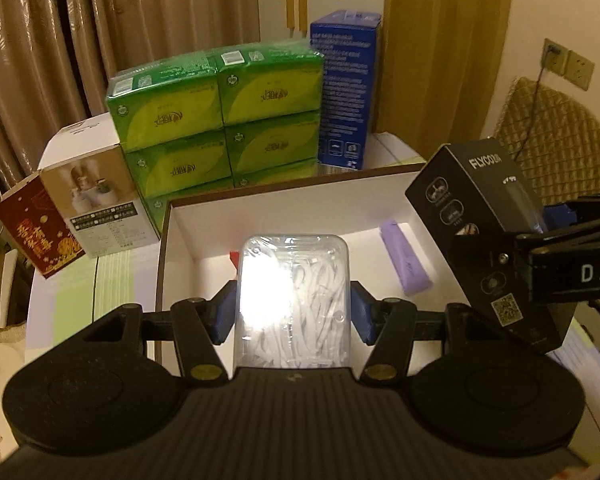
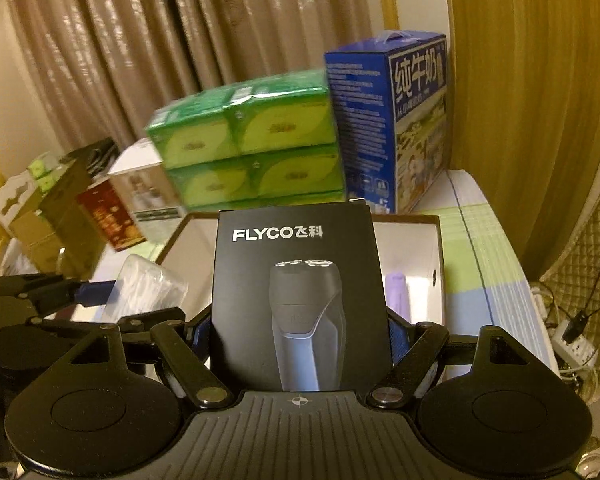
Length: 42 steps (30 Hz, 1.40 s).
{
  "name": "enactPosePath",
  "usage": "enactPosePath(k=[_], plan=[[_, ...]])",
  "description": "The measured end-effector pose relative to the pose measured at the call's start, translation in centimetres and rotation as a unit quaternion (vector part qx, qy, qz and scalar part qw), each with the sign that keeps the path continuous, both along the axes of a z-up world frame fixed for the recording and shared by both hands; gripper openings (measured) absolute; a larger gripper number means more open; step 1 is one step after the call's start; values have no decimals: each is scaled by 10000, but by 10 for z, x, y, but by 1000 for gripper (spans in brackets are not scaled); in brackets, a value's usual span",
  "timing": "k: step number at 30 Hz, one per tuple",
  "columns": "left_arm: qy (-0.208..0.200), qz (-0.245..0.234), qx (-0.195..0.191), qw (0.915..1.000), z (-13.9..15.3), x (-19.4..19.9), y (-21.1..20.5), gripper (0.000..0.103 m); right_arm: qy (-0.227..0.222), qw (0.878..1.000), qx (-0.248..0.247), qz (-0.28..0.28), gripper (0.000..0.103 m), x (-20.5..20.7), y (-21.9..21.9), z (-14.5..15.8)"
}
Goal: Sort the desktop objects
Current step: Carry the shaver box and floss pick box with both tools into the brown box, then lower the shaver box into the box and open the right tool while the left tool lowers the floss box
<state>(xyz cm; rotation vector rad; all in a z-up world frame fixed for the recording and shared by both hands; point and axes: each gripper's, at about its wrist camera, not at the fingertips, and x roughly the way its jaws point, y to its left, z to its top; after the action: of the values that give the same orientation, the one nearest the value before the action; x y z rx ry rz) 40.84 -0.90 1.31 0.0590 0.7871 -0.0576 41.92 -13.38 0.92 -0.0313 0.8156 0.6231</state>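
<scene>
My left gripper (image 1: 292, 308) is shut on a clear plastic case of white floss picks (image 1: 294, 300) and holds it above the open white box with a brown rim (image 1: 300, 204). My right gripper (image 2: 300, 332) is shut on a black FLYCO shaver box (image 2: 300, 300), held over the same white box (image 2: 420, 240). The shaver box (image 1: 480, 236) and right gripper also show at the right of the left wrist view. The clear case (image 2: 144, 292) shows at the left of the right wrist view. A purple tube (image 1: 406, 260) lies inside the white box.
Behind the white box stand a stack of green tissue packs (image 1: 220, 120), a blue milk carton (image 1: 346, 92) and a white humidifier box (image 1: 96, 196) with a red packet (image 1: 36, 236). Curtains hang behind. A power strip (image 2: 572, 344) lies at the right.
</scene>
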Motion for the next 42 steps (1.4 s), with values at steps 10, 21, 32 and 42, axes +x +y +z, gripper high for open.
enactPosePath(k=[10,21,32,42], plan=[[376,143,-70,9992,-30,67,13,53,457,9966,-438,-530,76,59,22,-46],[799,286,-372,9957,-70,120,26,53,735,9921,-790,-638,76,97,47,-82],[914,237,-357,9949,-94,153,29,52,886,9895,-895,-709,76,119,52,-105],[877,185,-250,9957,-93,161,30,53,960,9899,-801,-662,77,124,51,-121]])
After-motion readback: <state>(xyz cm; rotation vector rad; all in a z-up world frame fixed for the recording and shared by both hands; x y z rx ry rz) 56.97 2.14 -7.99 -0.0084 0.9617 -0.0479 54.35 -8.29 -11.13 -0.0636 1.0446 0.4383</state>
